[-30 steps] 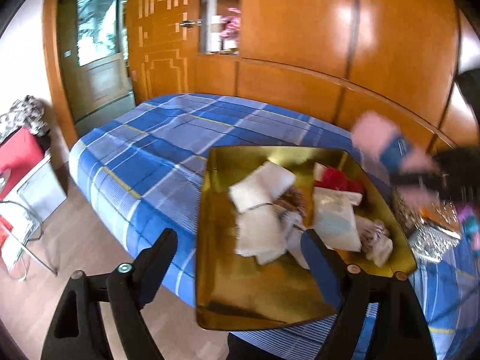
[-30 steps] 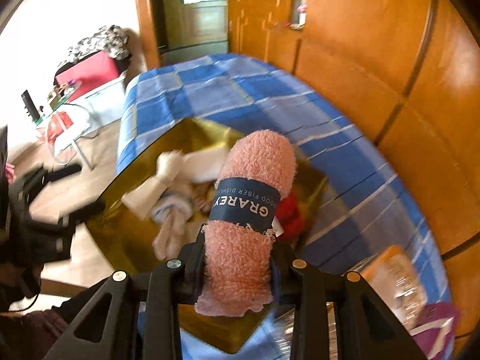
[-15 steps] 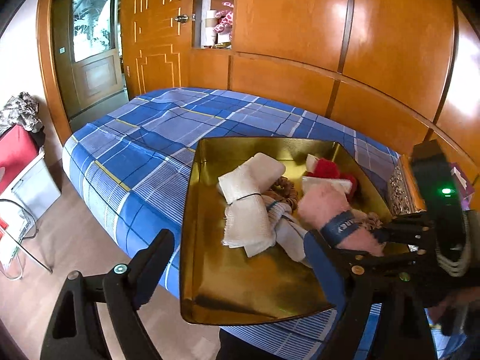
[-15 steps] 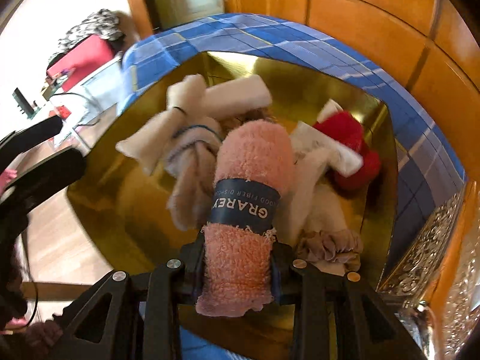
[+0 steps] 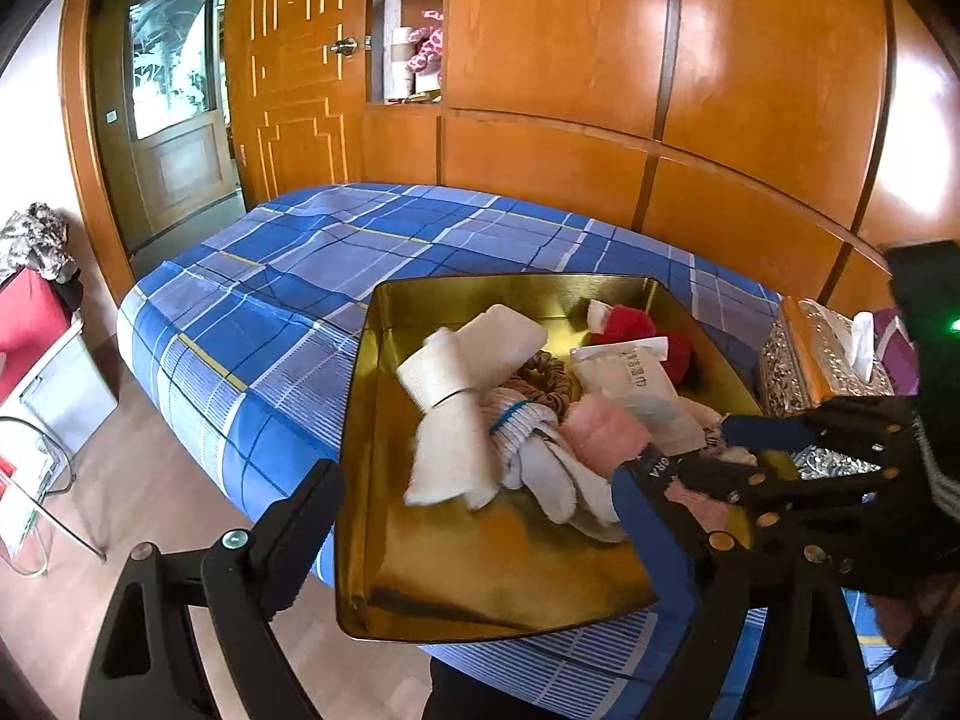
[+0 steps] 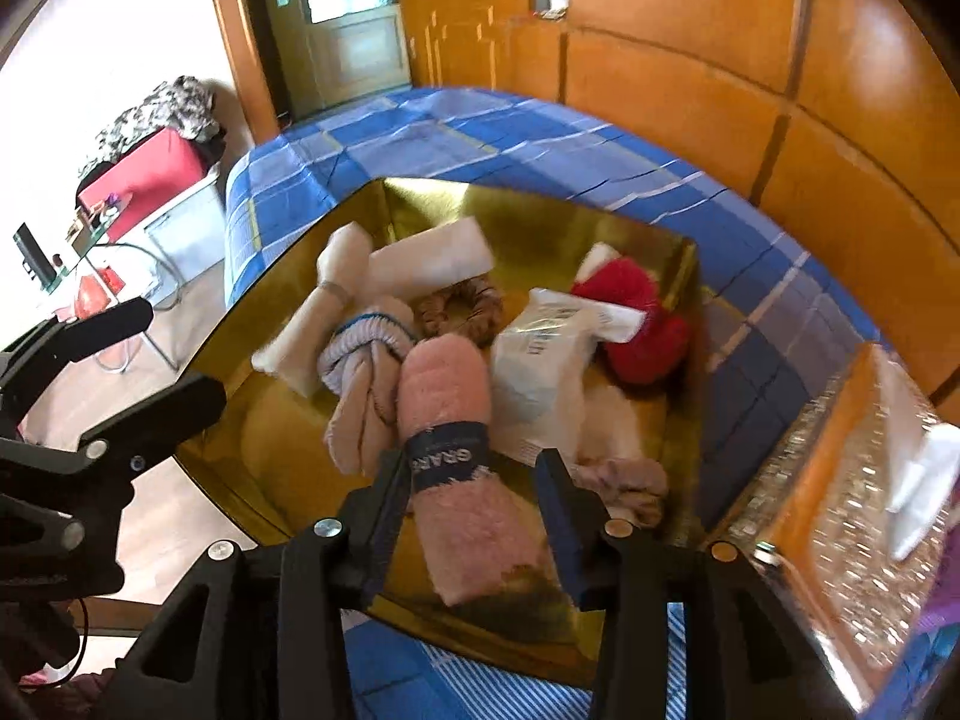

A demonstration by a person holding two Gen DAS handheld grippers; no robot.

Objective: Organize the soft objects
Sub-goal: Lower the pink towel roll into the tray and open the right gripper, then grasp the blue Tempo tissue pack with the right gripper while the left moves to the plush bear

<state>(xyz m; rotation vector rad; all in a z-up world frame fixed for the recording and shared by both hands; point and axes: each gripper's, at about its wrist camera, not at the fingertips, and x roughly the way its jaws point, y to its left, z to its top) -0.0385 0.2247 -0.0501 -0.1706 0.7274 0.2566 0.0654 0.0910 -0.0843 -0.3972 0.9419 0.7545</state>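
Note:
A gold tray (image 5: 480,588) (image 6: 288,420) lies on the blue checked bed and holds white towel rolls (image 5: 456,384), a brown scrunchie (image 5: 546,372), a wipes pack (image 5: 636,390) and a red plush item (image 5: 630,330). A pink towel roll (image 6: 447,396) (image 5: 606,432) with a dark band rests on this pile. My right gripper (image 6: 471,468) (image 5: 690,450) straddles its near end; the jaws are opening, and a gap shows at the right pad. My left gripper (image 5: 474,480) (image 6: 171,354) hovers wide open at the tray's near left edge, with nothing in it.
A silver-patterned tissue box (image 5: 822,354) (image 6: 840,480) stands right of the tray, with a purple packet (image 5: 894,348) behind it. Wooden wall panels run behind the bed. On the floor to the left are a red case (image 6: 150,174) and a glass side table (image 5: 36,480).
The right gripper came down into the tray with the pink roll, and its jaws have widened; the roll now lies on the pile. The left gripper has hardly moved.

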